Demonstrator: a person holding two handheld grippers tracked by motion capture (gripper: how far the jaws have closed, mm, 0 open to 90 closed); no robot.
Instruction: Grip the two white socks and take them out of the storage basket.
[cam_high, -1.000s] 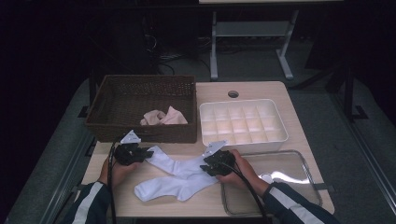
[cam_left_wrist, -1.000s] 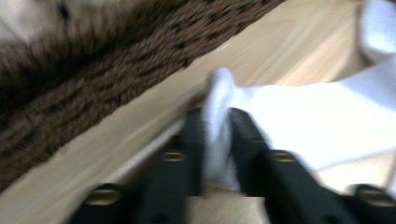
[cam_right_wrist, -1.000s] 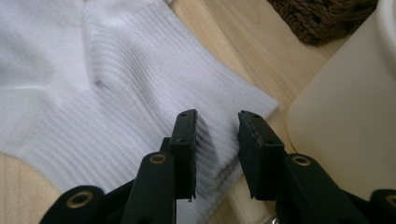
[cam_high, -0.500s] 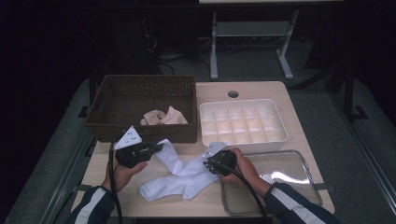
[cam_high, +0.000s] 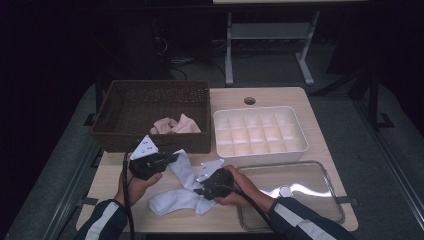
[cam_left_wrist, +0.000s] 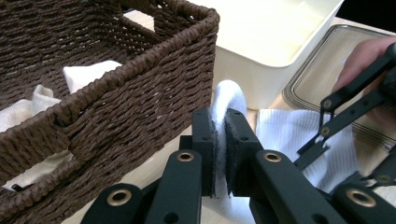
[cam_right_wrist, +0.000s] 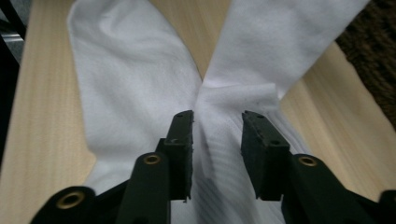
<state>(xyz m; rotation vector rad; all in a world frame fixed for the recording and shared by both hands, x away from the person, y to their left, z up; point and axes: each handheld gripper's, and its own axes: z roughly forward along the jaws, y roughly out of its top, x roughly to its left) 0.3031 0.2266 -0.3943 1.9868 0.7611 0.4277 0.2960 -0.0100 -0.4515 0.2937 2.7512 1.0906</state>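
Observation:
A white sock (cam_high: 182, 197) lies bent in a V on the wooden table (cam_high: 280, 97) near its front edge. My left gripper (cam_high: 167, 159) is shut on one end of it and holds that end up beside the brown wicker basket (cam_high: 150, 100); its jaws have just been closing on the fabric. In the left gripper view the sock (cam_left_wrist: 224, 100) bulges out above my left gripper (cam_left_wrist: 222, 122). My right gripper (cam_high: 204, 190) hovers over the sock's bend; its jaws have just been opening. In the right gripper view my right gripper (cam_right_wrist: 217, 123) stands open with the sock (cam_right_wrist: 135, 93) spread under the gap.
The basket (cam_left_wrist: 116, 70) holds a pinkish cloth (cam_high: 175, 125). A white divided box (cam_high: 260, 132) stands right of it. A clear tray (cam_high: 300, 185) lies at the front right, close by the right hand. Dark floor and a metal stand lie beyond the table.
The left gripper has risen and shifted right with the sock's end, bending the sock into a V. The right gripper has moved left and nearer the front edge, over the sock's bend.

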